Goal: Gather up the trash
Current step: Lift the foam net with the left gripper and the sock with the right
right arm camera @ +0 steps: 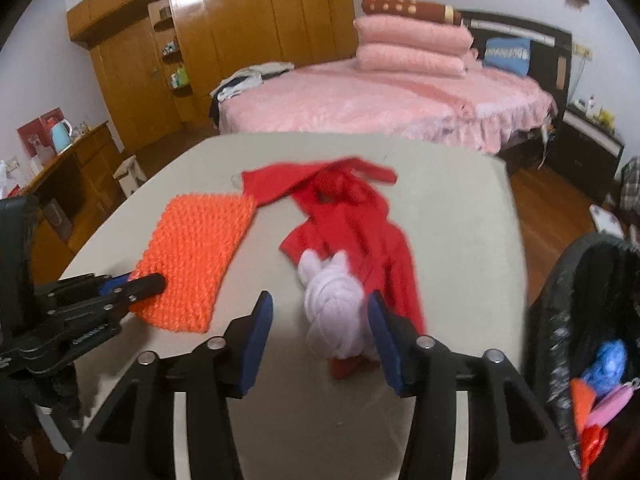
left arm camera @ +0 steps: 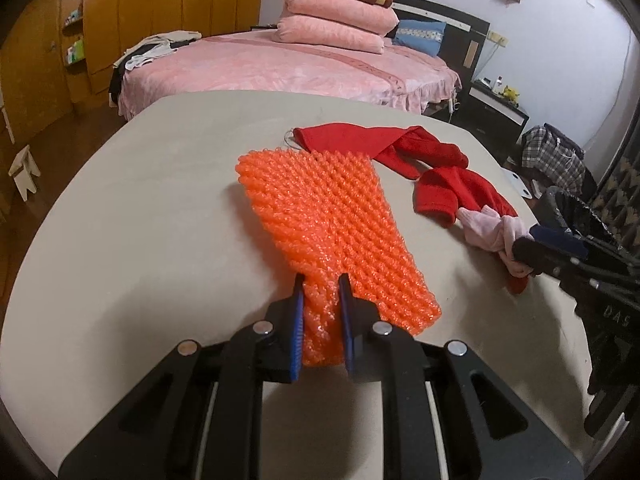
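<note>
Item one: a bright orange knobbly mesh sheet of foam-like plastic netting point(left arm camera: 320, 220), which lay flat on the pale beige table top point(left arm camera: 140, 240) with its near corner pinched between the blue pads of the left gripper point(left arm camera: 322, 284), the jaws drawn tight on the netting. Item two: a knotted pale pink cloth bundle point(right arm camera: 334, 312), which rested on the table just beside the orange sheet, at the near end of a crumpled red fabric garment point(right arm camera: 352, 216) that trailed toward the far edge. The right gripper point(right arm camera: 320, 304) stood with its blue pads apart on either side of the pink bundle; the bundle lay nearer the right pad, and whether that pad touched it could not be told from the blurred right wrist view. In the left wrist view the tip of the right gripper lay against the pink cloth at the table's right edge. Item three: a bin lined with a black plastic bag point(right arm camera: 580, 300), which stood off the table's right side and held blue, pink and orange-red scraps. Background: a bed with a pink cover point(left arm camera: 280, 68) and stacked pink pillows point(left arm camera: 340, 20), and a wooden wardrobe point(right arm camera: 240, 20) behind the table.
</note>
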The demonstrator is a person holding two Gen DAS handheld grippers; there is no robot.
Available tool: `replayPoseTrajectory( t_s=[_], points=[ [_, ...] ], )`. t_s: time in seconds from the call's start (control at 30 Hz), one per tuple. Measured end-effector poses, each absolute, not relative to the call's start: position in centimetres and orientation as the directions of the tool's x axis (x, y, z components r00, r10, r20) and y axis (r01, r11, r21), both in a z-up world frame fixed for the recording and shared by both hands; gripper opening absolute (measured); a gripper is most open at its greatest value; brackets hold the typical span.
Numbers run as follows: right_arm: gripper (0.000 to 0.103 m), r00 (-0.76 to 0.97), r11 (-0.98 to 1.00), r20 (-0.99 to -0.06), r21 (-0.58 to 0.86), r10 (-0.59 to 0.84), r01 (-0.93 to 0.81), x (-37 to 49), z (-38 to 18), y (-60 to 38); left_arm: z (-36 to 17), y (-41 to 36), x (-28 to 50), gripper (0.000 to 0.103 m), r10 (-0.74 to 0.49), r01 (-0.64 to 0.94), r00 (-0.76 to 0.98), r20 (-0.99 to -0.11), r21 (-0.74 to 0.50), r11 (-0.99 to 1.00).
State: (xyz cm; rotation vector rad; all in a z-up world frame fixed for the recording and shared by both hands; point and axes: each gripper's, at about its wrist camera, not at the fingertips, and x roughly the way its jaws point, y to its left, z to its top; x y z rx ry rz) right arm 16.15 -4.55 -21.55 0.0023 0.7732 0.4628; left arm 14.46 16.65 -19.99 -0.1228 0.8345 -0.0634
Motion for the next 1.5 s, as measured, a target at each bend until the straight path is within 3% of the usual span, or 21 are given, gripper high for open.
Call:
replayPoseTrajectory(
  t_s=[0.2, 0.57, 0.87, 1.13, 1.5],
  points=[
    [0.048, 0.590, 0.860, -0.655, 0.194, 0.471, -0.471, 15.1, -21.4, -3.2, -20.2, 17.3, 14.2, 0.015, -0.114, 0.010, 0.675, -0.729, -0.145, 0.989],
    [0.048, 0.606, 0.881, -0.666, 0.174, 0.434, -0.441, 15.7, -21.8, -3.0, -20.3, 17.2, 13.8, 0.015, -0.105, 0.002, 0.689, -0.717, -0.143, 0.990],
    [0.049, 0.609, 0.902, -0.713, 0.077, 0.347, -0.424, 16.5, -23.8, -2.0, -20.6, 17.9, 13.9, 0.015, -0.109, -0.019, 0.683, -0.722, -0.166, 0.986],
    [0.042, 0.592, 0.922, -0.744, 0.082, 0.309, -0.378, 17.3, -24.6, -2.4, -20.6, 17.8, 14.1, 0.015, -0.099, -0.025, 0.678, -0.729, -0.158, 0.987],
    [0.038, 0.649, 0.919, -0.675, 0.116, 0.350, -0.376, 15.3, -22.2, -3.7, -19.3, 17.3, 12.8, 0.015, -0.079, -0.051, 0.717, -0.693, -0.164, 0.985]
  ],
)
